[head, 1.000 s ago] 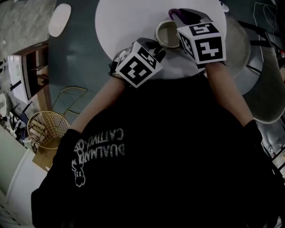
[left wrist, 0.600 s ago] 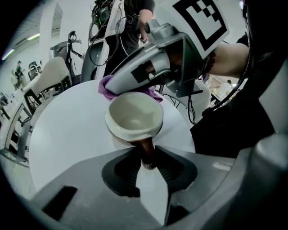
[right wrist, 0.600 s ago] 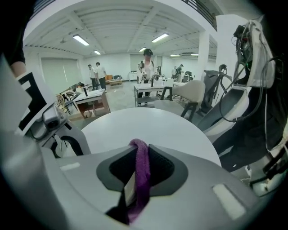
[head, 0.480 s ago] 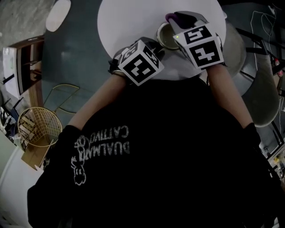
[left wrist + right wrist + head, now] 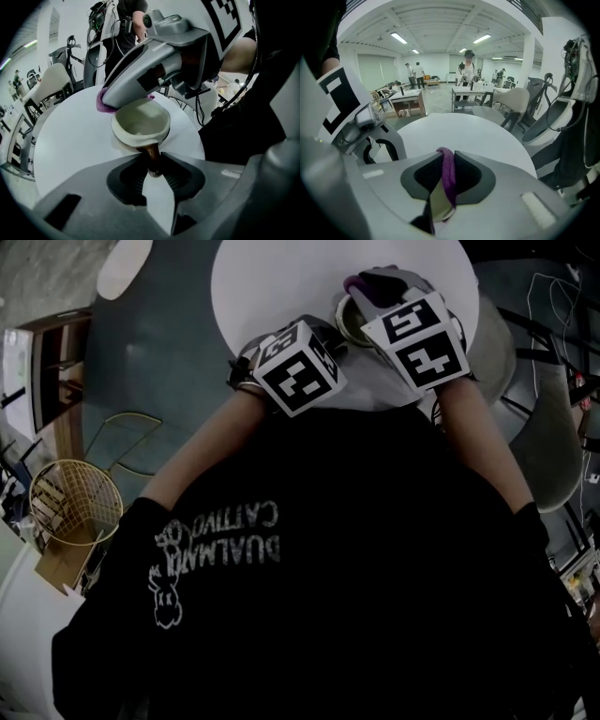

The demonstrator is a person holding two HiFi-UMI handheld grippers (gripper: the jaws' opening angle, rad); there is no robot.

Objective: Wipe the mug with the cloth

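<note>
At the near edge of the round white bench (image 5: 272,287) stands a cream ceramic mug (image 5: 140,123). The left hand-held gripper (image 5: 152,155) is closing on its handle (image 5: 149,148). The right hand-held gripper (image 5: 448,153) pinches a purple cloth (image 5: 450,178) at the mug's far rim.

The left gripper's (image 5: 151,161) closing dark-grey fingers (image 5: 178,176) flank the glossy brown handle of a cream ceramic mug (image 5: 140,123). A purple terry cloth (image 5: 449,180) sits between the right gripper's (image 5: 447,161) grey fingers. Beyond the fingertips the round table (image 5: 70,140) is plain white. The marker cube (image 5: 298,371) behind them bears black-and-white squares.
</note>
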